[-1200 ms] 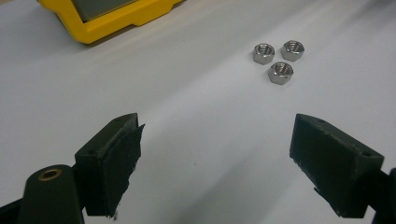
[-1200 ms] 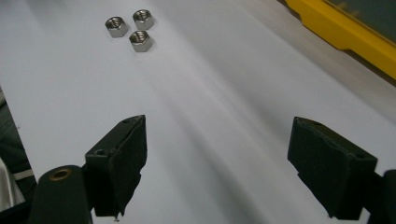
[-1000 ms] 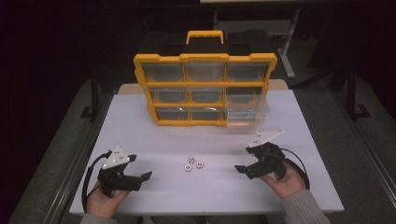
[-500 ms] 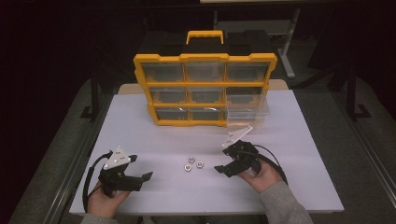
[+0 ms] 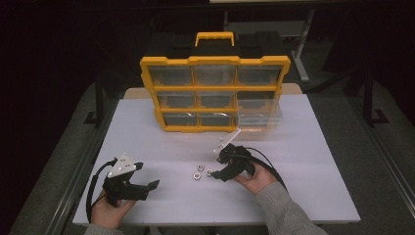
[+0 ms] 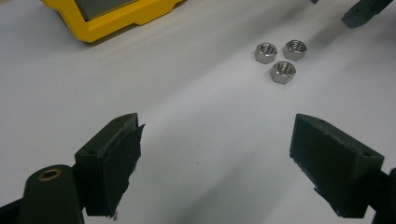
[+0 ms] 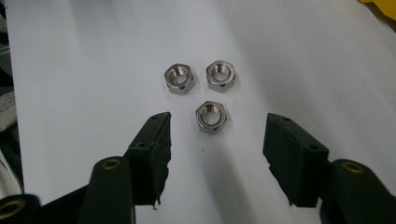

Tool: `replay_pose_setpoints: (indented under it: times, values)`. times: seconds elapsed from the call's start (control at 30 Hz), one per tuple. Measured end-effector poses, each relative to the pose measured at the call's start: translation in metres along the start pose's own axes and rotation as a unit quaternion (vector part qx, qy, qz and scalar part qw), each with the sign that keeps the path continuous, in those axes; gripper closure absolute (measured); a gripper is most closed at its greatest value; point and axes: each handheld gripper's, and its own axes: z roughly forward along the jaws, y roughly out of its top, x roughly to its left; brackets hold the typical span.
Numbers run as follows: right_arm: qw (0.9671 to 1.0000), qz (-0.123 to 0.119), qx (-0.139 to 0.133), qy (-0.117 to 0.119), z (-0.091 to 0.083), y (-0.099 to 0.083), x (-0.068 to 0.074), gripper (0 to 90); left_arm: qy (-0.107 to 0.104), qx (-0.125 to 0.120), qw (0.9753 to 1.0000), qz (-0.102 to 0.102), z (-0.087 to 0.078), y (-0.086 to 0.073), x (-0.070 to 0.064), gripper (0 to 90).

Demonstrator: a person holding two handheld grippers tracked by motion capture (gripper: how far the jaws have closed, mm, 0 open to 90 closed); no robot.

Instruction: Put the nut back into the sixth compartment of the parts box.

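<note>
Three steel hex nuts (image 5: pixel 198 167) lie close together on the white table (image 5: pixel 303 161), just in front of centre. My right gripper (image 5: pixel 219 172) is open right beside them. In the right gripper view the nearest nut (image 7: pixel 211 116) lies just ahead of the gap between the open jaws of the right gripper (image 7: pixel 218 128), with the other two nuts (image 7: pixel 179 78) beyond it. My left gripper (image 5: pixel 147 176) rests open at the front left, holding nothing. In the left gripper view, the left gripper (image 6: pixel 217 126) points towards the nuts (image 6: pixel 283 72), which lie well ahead.
A yellow organiser (image 5: pixel 215 93) with clear drawers stands upright at the back of the table. Its lower right drawer (image 5: pixel 257 120) is pulled out. Its yellow corner (image 6: pixel 116 16) is in the left gripper view. The right gripper's jaw (image 6: pixel 364 11) is at the top right there.
My right gripper has moved left across the table from the right side up to the nuts. The left gripper and the nuts have stayed put.
</note>
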Motion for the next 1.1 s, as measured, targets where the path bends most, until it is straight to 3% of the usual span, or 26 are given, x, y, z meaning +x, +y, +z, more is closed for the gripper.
replay_pose_setpoints:
  times: [0.03,0.07,0.1,0.6,1.1]
  values:
    - [1.0000,0.006,0.005,0.002,0.002,0.002,0.001,42.4,0.000,0.000,1.0000,0.000,0.000,0.000,0.000,16.0]
    - [1.0000,-0.005,0.005,0.003,0.004,0.003,-0.001,43.6,0.000,-0.001,1.0000,-0.001,0.000,0.000,0.000,16.0]
    - [0.9999,0.001,0.009,0.006,0.006,0.005,0.000,44.9,-0.001,-0.001,1.0000,-0.001,0.000,0.000,0.000,16.0]
    - [0.9968,-0.037,0.069,0.014,0.042,0.015,-0.005,61.6,-0.002,-0.006,1.0000,-0.006,0.000,0.000,0.000,16.0]
    - [0.9959,-0.051,0.073,0.013,0.045,0.017,-0.003,68.7,0.000,-0.010,0.9998,-0.014,0.000,0.000,0.000,16.0]
